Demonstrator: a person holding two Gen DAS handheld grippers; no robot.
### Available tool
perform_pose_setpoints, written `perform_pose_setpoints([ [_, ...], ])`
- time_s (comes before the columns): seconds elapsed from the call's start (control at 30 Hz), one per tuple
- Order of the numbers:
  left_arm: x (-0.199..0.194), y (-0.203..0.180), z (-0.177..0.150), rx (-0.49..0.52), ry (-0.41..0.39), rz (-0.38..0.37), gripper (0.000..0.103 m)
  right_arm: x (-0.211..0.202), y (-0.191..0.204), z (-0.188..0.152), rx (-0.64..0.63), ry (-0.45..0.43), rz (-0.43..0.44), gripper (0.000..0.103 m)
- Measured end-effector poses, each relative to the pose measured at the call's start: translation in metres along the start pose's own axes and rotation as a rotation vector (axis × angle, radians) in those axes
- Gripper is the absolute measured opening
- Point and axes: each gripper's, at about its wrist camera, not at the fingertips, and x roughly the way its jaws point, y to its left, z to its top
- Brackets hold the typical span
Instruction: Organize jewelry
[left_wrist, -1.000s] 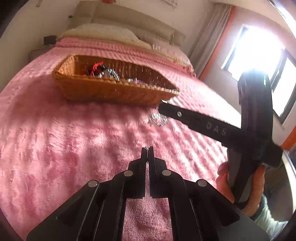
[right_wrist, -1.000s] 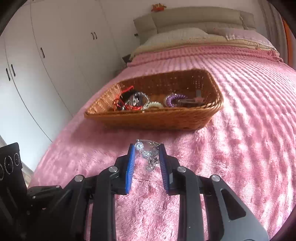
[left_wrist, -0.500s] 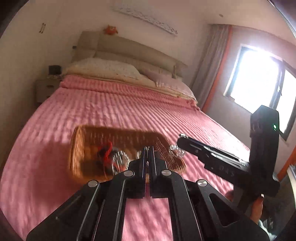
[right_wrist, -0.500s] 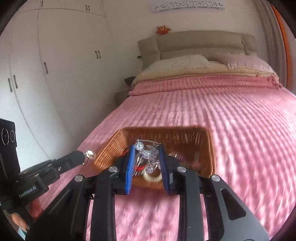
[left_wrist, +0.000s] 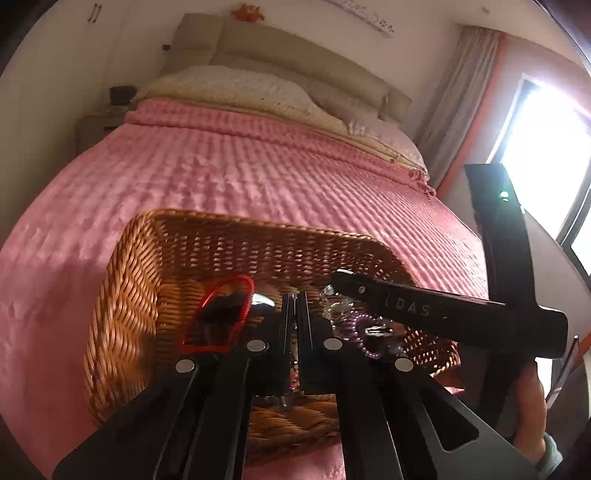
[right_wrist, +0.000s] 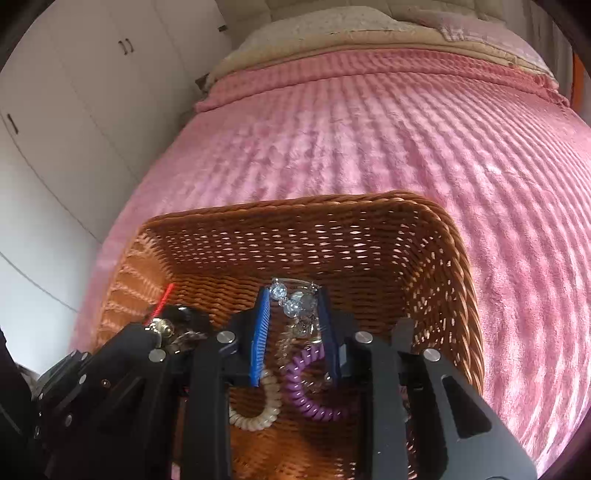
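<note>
A brown wicker basket (right_wrist: 458, 258) (left_wrist: 125, 280) sits on the pink bed. My right gripper (right_wrist: 293, 295) is shut on a crystal bracelet (right_wrist: 295, 304) and holds it over the inside of the basket. Below it lie a purple coil band (right_wrist: 306, 395) and a cream coil band (right_wrist: 258, 413). My left gripper (left_wrist: 295, 295) is shut, over the basket's near side, and seems to pinch something small and silvery that I cannot make out. A red cord loop (left_wrist: 221, 314) lies in the basket to its left. The right gripper's finger (left_wrist: 424, 306) crosses the left wrist view.
The pink bedspread (right_wrist: 369, 129) spreads all round the basket. Pillows and a beige headboard (left_wrist: 277, 48) are at the far end. White wardrobes (right_wrist: 74, 92) stand left, a bright window (left_wrist: 546, 147) right. A nightstand (left_wrist: 96, 129) is by the bed.
Both grippers have moved forward and down from above the bed to just over the basket. The right gripper still holds the crystal bracelet.
</note>
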Motion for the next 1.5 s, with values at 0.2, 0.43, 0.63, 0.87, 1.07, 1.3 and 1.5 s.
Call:
perform_pose_setpoints([
  [0.2,-0.023,0.01,0.004,-0.047,-0.055,-0.029,0.034,-0.023,-0.003,-0.004,0.021,-0.058,0.014,0.058],
  [0.43,-0.101,0.004,0.004,-0.063,-0.19,-0.026,0.062,-0.099,0.017,-0.03,-0.051,-0.181,0.047,0.058],
  [0.63,-0.183,-0.009,-0.03,-0.055,-0.348,0.137,0.092,-0.173,0.035,-0.082,-0.087,-0.352,0.051,0.058],
  [0.87,-0.231,-0.03,-0.091,0.002,-0.46,0.347,0.094,-0.217,0.057,-0.166,-0.179,-0.566,-0.046,0.077],
  [1.07,-0.212,-0.051,-0.138,0.137,-0.487,0.53,0.095,-0.217,0.067,-0.231,-0.218,-0.809,-0.257,0.089],
  [1.3,-0.194,-0.051,-0.157,0.158,-0.475,0.553,0.095,-0.193,0.068,-0.245,-0.253,-0.731,-0.238,0.095],
  [1.5,-0.191,-0.039,-0.156,0.13,-0.456,0.514,0.095,-0.183,0.07,-0.249,-0.272,-0.692,-0.208,0.095],
])
